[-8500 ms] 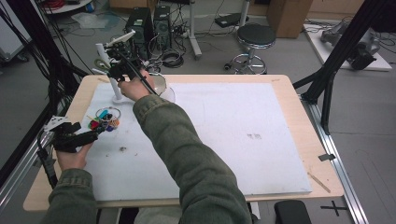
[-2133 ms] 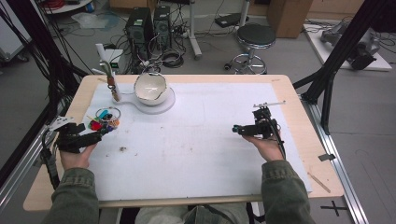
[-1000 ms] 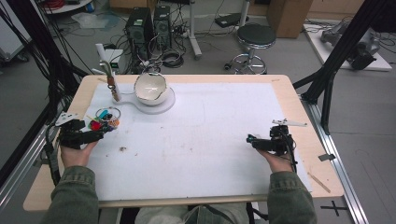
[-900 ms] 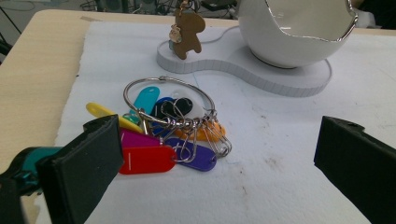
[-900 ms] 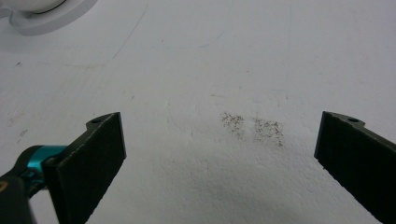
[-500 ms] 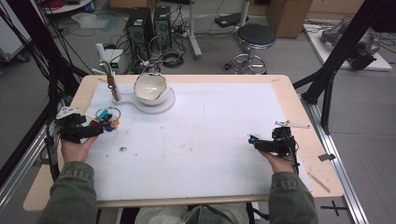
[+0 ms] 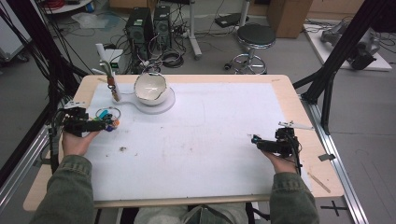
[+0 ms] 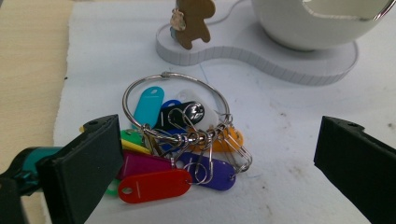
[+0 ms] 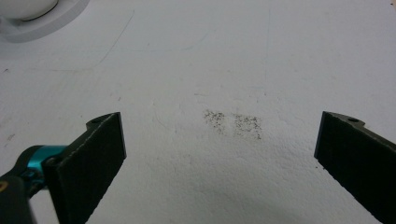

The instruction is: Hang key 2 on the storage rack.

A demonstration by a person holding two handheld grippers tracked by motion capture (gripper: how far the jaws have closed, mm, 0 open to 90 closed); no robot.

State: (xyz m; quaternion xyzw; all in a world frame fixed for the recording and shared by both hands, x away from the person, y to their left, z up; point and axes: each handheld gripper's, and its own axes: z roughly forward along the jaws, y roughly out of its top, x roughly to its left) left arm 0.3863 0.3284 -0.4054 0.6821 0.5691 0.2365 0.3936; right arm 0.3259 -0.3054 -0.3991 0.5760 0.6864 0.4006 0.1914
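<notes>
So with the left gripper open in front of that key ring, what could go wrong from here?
The left gripper may close on loose coloured tags rather than the metal ring, so the bunch could dangle, swing or slip. The tags lie fanned out and overlapping, so a jaw might push them across the white mat instead of gripping.

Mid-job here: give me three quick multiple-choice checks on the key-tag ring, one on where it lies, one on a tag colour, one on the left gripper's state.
1. Where does the key-tag ring lie?
A. inside the white bowl
B. on the white mat in front of the left gripper
C. between the right gripper's jaws

2. What colour is the tag nearest the left gripper's camera?
A. red
B. white
C. black

3. How does the left gripper stand?
A. shut on the ring
B. open, jaws either side of the ring
C. shut on nothing

Answers: 1 B, it rests on the mat, short of the bowl. 2 A, red lies lowest. 3 B, wide gap, nothing clamped.
</notes>
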